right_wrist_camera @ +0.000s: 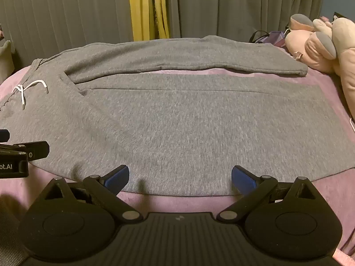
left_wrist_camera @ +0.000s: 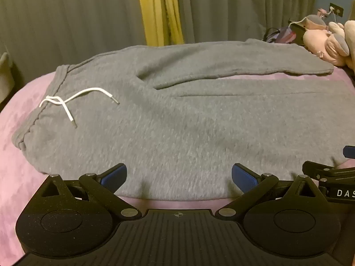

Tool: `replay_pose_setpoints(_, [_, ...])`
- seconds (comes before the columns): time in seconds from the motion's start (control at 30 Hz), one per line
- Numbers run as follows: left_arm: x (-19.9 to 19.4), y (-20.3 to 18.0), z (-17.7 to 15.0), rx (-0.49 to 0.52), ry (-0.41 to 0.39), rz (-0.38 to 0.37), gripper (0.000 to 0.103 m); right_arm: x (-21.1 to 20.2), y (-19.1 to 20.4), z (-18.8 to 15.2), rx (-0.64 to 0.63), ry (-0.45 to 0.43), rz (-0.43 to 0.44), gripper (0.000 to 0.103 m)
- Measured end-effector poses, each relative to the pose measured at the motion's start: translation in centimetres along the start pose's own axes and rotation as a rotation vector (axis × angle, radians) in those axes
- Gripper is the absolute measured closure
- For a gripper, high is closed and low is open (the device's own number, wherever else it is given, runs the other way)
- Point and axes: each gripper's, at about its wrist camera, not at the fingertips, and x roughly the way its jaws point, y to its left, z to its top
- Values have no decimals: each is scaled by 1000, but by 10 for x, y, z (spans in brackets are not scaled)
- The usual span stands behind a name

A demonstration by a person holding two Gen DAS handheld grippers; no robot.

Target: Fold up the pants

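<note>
While spread flat on the pink bedcover (right_wrist_camera: 332, 190), grey pants (right_wrist_camera: 177, 122) lying straight ahead of and below both claws, near hem edge just past the fingertips. Long axis running side to side across both views: waistband (left_wrist_camera: 33, 119) with its white drawstring (left_wrist_camera: 66, 102) to the left, leg ends to the right beside the pink plush toy (right_wrist_camera: 315, 46). Near leg broad and flat; far leg (right_wrist_camera: 188, 55) angled slightly away, a strip of cover showing between the two toward the cuffs. Left claw (left_wrist_camera: 179, 177) spread wide, nothing between the blue pads (left_wrist_camera: 114, 177), hovering over the near edge toward the waist end, so closer to the waistband. Right claw (right_wrist_camera: 180, 178) likewise wide apart and empty, nearer the cuffs. Judged from this: folding not begun, and a likely first move of pinching the near edge and carrying it over onto the far leg.
</note>
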Motion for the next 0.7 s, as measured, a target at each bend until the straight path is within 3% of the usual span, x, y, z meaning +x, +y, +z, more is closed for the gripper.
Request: replay_pose_setpoints(0.7, [0,-1,-5,-2,3,3,0,1,-1,0,7,4,10,4])
